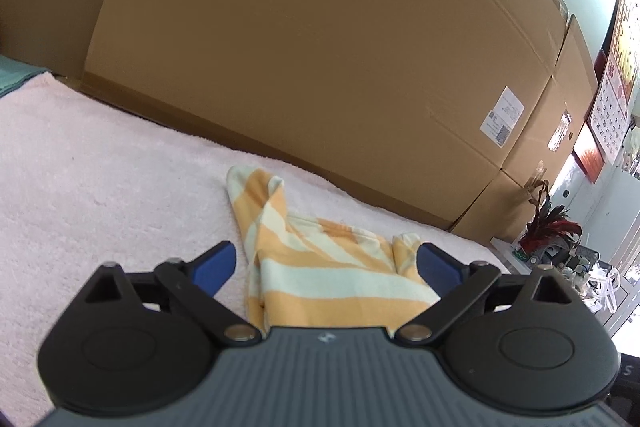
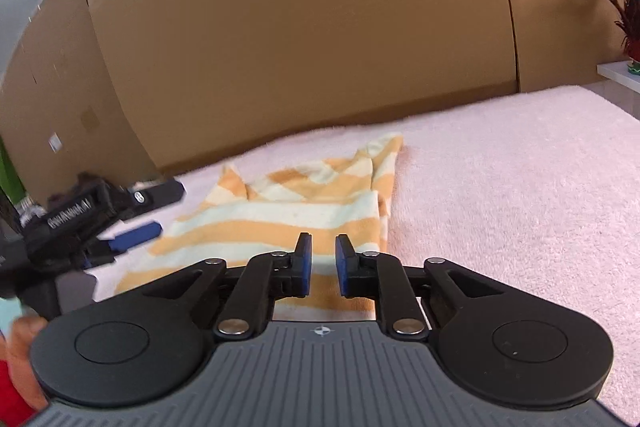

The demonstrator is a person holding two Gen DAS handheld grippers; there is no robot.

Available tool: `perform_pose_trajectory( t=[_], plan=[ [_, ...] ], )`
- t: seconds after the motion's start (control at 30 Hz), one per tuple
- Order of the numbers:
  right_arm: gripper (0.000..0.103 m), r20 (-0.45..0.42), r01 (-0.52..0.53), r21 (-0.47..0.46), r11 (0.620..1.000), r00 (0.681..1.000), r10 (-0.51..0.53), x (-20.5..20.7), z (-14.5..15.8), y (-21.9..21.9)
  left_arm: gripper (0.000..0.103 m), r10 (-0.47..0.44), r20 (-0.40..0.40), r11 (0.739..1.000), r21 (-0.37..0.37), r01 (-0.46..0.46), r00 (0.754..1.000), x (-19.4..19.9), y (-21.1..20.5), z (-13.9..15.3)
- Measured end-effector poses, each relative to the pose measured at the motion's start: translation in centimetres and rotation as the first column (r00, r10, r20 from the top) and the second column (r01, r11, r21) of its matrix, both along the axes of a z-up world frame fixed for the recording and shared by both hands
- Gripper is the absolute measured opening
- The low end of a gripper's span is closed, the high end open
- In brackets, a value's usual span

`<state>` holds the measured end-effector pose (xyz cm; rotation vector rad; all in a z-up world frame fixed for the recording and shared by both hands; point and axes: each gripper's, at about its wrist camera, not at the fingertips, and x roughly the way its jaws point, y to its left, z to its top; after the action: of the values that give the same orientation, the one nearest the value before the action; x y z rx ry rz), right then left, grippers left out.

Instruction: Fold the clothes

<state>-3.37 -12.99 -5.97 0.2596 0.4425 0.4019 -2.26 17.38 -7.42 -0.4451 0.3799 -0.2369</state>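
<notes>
A yellow and pale-striped garment (image 1: 320, 275) lies partly folded on a pink fleece blanket (image 1: 100, 167), one sleeve stretching away toward the boxes. My left gripper (image 1: 326, 251) is open wide just above its near part, blue pads on either side, touching nothing. In the right wrist view the same garment (image 2: 280, 219) lies ahead, and my right gripper (image 2: 323, 241) hovers over its near edge. Its blue pads stand a narrow gap apart with nothing pinched between them. The left gripper (image 2: 168, 209) shows at the garment's left side, held by a hand (image 2: 24, 339).
Tall cardboard boxes (image 1: 320, 47) wall off the far edge of the blanket (image 2: 520, 187). A potted plant (image 1: 548, 227) and small clutter sit on a white shelf to the right, under a wall calendar (image 1: 612, 107).
</notes>
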Motion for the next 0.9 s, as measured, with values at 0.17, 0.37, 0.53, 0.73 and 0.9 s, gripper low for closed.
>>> perform_pose_trajectory(
  t=[0.17,0.37,0.53,0.73,0.9],
  plan=[
    [0.018,0.005,-0.075,-0.100,0.992,0.997,0.076,-1.7,-1.6,1.3,0.098,0.012,0.012,1.000,-0.002,-0.012,1.000,-0.2,0.0,-0.1],
    [0.020,0.053,-0.049,-0.067,0.997,0.997,0.053,-2.6,-0.6,0.4,0.097,-0.040,0.090,0.990,0.135,0.028,0.995,-3.4,-1.7,1.1],
    [0.024,0.030,-0.068,-0.157,0.985,0.997,0.073,-3.0,-1.9,1.5,0.090,-0.128,0.022,0.965,0.234,0.119,0.992,-5.3,-3.4,0.4],
    [0.025,0.029,-0.087,-0.176,0.981,0.995,0.094,-3.2,-1.3,1.3,0.086,-0.127,-0.079,0.945,0.292,0.145,0.989,-5.0,-3.7,-0.6],
    [0.025,0.052,-0.022,-0.078,0.997,0.998,0.026,-1.1,0.9,0.6,0.093,-0.108,-0.017,0.966,0.236,0.109,0.994,-3.8,-3.4,1.8]
  ],
)
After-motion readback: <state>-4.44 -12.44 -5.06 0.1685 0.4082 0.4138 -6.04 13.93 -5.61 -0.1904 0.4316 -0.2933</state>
